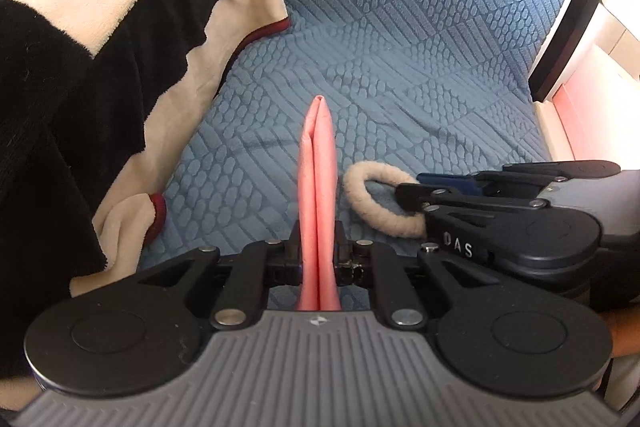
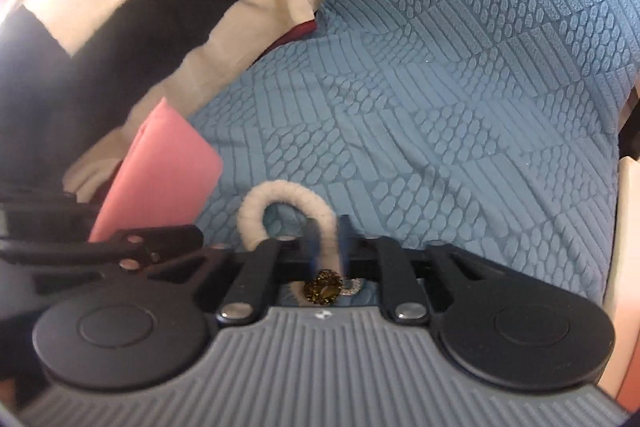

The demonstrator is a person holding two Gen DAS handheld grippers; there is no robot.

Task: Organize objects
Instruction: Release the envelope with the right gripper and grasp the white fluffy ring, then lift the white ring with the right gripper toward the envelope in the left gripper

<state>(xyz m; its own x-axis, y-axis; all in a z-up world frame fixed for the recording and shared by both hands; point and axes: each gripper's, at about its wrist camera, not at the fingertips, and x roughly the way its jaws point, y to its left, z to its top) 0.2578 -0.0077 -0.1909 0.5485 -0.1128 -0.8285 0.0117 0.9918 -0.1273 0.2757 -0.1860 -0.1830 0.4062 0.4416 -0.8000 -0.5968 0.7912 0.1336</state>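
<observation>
Only one piece of lettering could be read — the pale capitals "DAS", which stood on the black arm of the right gripper (image 1: 408, 193) at the right of the left wrist view, just below the middle. A small pale emblem sat on the grey ribbed body at the bottom centre of both views — too small to make out.

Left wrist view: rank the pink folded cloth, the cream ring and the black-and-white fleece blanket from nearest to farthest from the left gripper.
1. Pink folded cloth: clamped between the left gripper's jaws, centre.
2. Cream ring: just right of it, pinched by the right gripper.
3. Fleece blanket: farther off, on the left.
</observation>
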